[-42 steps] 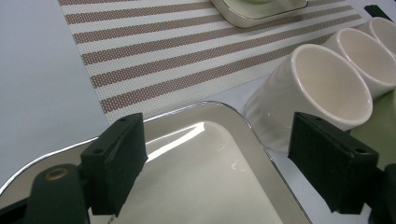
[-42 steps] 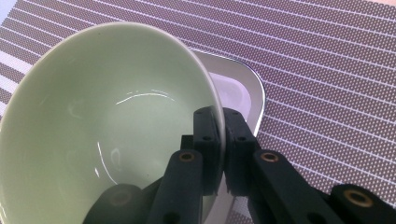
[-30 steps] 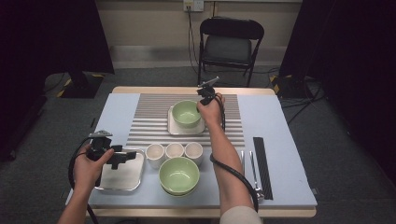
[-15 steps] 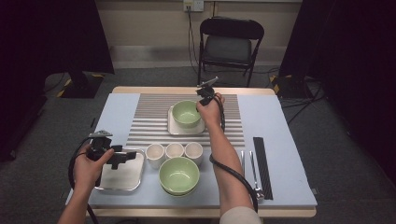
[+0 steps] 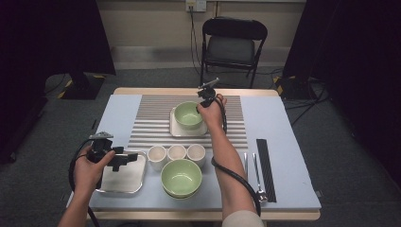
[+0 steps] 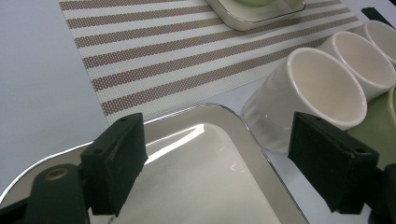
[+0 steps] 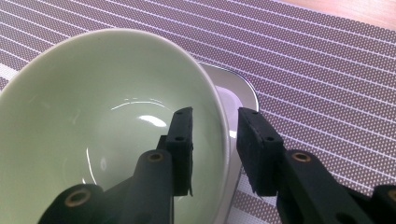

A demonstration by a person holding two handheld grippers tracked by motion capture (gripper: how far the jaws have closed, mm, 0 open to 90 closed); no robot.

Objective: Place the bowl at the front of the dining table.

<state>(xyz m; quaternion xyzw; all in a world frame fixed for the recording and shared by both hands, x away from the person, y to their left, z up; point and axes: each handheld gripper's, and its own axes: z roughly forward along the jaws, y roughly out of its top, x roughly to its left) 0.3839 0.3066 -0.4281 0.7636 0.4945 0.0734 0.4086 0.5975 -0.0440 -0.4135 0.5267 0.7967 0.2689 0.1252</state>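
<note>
A pale green bowl (image 5: 188, 115) (image 7: 93, 116) stands on a small square white plate (image 5: 176, 130) (image 7: 233, 93) on the striped mat (image 5: 151, 118). My right gripper (image 5: 206, 97) (image 7: 215, 114) straddles the bowl's right rim, one jaw inside and one outside. Its jaws have just been opening, and the pads stand off the rim. My left gripper (image 5: 124, 159) (image 6: 217, 126) hangs open over a second square white plate (image 5: 123, 182) (image 6: 210, 186) at the front left, with nothing between its pads.
Three white cups (image 5: 177, 152) (image 6: 317, 79) stand in a row at the mat's near edge. Another green bowl (image 5: 181, 177) sits in front of them. Cutlery (image 5: 255, 170) and a black strip (image 5: 265, 165) lie at the right. A folding chair (image 5: 234, 42) stands beyond the table.
</note>
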